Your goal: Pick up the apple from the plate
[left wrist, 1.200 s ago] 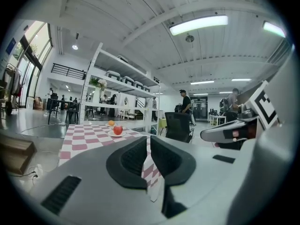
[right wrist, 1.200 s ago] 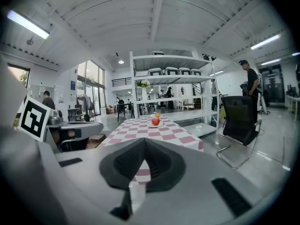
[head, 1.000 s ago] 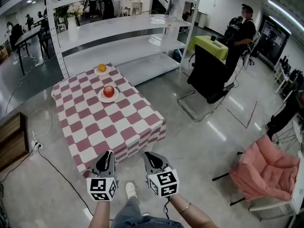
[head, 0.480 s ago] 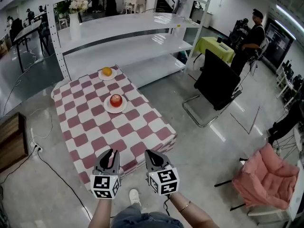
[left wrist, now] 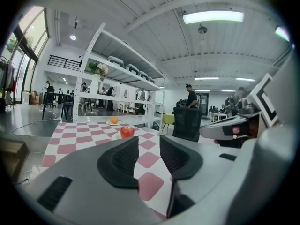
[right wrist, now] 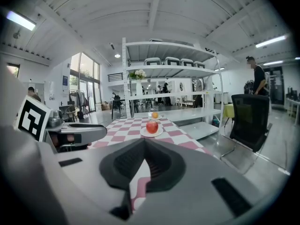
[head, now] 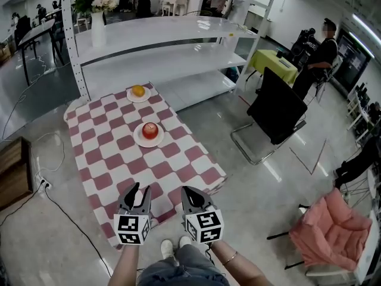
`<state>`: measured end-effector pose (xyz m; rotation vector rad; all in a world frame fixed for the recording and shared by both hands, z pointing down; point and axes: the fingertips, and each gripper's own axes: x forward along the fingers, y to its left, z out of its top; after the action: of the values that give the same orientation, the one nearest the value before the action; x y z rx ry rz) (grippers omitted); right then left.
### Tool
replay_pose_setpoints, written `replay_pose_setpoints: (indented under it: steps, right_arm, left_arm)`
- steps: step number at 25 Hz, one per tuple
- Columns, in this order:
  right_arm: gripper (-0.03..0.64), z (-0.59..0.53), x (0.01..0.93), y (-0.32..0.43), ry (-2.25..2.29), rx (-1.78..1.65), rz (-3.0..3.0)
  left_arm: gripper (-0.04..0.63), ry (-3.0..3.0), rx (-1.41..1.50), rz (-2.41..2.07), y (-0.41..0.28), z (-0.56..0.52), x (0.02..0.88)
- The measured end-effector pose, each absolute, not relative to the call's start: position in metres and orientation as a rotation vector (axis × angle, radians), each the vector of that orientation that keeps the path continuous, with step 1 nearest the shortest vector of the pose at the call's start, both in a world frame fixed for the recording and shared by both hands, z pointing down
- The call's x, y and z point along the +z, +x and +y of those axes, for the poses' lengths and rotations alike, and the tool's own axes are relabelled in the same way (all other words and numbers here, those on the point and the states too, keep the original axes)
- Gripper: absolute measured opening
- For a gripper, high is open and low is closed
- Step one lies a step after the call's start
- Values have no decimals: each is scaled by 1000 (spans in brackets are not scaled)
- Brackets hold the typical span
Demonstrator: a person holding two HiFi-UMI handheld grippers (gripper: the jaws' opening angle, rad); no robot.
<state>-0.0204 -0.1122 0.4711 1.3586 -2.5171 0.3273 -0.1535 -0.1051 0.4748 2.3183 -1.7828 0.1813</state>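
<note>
head view, apple location: the apple is sitting on a white plate near the middle of the checked table, well apart from both grippers; an orange is lying on a second plate farther back.
head view, grippers: the left gripper and right gripper are hovering over the near table edge, both pointing toward the apple.
left gripper view, claw state: the jaws have just been opening and are standing partly apart, with nothing between them; the apple is showing beyond the tips.
right gripper view, claw state: the jaw tips are meeting, holding nothing; the apple is lying straight ahead.
handling, judged: the apple is looking firm, smooth and fairly light; it is likely rolling if nudged and bruising if squeezed hard.
grip point, judged: the widest band, pads on opposite sides.
orientation: the apple is appearing round, showing no clear long axis; the stem direction is too small to tell.
</note>
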Motion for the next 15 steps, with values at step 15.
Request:
replay_pose_setpoints:
  steps: [15]
  right_arm:
    - [9, -208, 481, -27, 1296, 321, -2535]
  left_arm:
    - [201, 2231, 271, -1840, -169, -196, 502]
